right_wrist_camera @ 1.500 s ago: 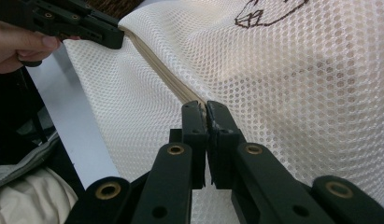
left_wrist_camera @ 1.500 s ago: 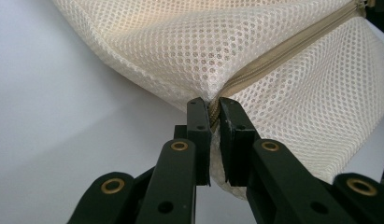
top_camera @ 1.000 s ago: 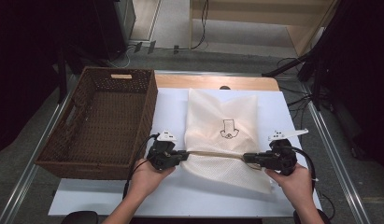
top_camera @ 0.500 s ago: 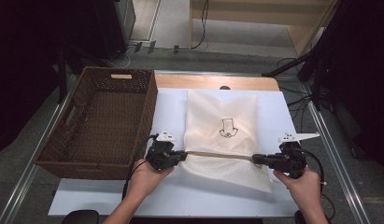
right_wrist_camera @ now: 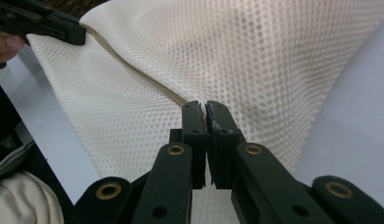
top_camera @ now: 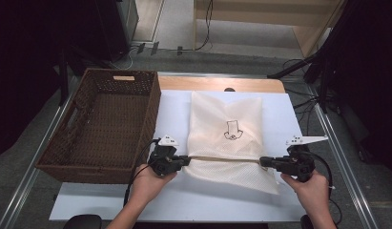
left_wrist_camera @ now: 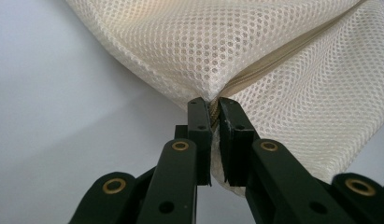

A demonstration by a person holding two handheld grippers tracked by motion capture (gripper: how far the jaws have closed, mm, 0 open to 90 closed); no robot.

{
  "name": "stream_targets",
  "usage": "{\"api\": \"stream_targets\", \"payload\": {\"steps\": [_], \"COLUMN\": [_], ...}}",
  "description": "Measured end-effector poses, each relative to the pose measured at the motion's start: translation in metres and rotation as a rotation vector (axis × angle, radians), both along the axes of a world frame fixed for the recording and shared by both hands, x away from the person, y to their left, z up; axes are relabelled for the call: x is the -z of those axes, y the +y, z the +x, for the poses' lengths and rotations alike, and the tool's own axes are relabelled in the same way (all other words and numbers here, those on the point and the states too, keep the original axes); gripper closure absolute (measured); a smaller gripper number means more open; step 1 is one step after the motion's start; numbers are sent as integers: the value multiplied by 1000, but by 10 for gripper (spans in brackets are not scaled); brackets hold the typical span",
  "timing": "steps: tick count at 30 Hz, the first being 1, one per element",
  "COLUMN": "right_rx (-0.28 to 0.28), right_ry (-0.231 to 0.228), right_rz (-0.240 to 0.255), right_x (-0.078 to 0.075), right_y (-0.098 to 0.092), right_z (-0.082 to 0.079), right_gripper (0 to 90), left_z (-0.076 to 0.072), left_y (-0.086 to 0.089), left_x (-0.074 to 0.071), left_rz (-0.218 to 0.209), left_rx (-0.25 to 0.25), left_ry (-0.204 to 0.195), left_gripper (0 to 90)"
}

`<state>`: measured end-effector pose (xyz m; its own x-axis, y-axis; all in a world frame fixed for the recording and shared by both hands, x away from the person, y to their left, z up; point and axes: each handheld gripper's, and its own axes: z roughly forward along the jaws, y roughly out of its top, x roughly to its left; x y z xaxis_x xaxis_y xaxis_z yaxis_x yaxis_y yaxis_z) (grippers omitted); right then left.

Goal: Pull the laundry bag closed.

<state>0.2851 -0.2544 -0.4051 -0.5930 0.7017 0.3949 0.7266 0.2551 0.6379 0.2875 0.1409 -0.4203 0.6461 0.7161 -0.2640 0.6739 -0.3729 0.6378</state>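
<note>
A cream mesh bag (top_camera: 227, 129) with a small dark drawing lies flat on the white table top (top_camera: 174, 114). A tan zipper (top_camera: 222, 159) crosses its near part from side to side. My left gripper (top_camera: 186, 160) is shut on the bag's left edge at the zipper's end, and the mesh (left_wrist_camera: 189, 42) bunches at my left gripper's (left_wrist_camera: 214, 101) tips. My right gripper (top_camera: 262, 161) is shut on the zipper's right end at the bag's right edge. The zipper (right_wrist_camera: 133, 63) runs up-left from my right gripper (right_wrist_camera: 203, 108) to the other gripper (right_wrist_camera: 45, 21).
A large brown wicker basket (top_camera: 150, 114) stands on the left of the table, close to my left hand. A wooden strip (top_camera: 217, 85) runs along the table's far edge. Metal rails (top_camera: 341, 157) border both sides, and cables lie on the floor beyond.
My right gripper has moved to the right along the zipper line to the bag's right edge, then held there. The left gripper has stayed put on the bag.
</note>
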Motion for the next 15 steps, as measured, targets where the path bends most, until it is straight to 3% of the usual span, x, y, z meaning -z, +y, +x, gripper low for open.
{"api": "stream_targets", "payload": {"steps": [15], "right_rx": [48], "right_ry": [15], "right_rz": [-34], "right_x": [7], "right_y": [-16], "right_z": [4], "right_gripper": [878], "left_z": [-9], "left_y": [2], "left_x": [3], "left_rz": [-23], "left_rx": [-5], "left_ry": [6], "left_gripper": [842]}}
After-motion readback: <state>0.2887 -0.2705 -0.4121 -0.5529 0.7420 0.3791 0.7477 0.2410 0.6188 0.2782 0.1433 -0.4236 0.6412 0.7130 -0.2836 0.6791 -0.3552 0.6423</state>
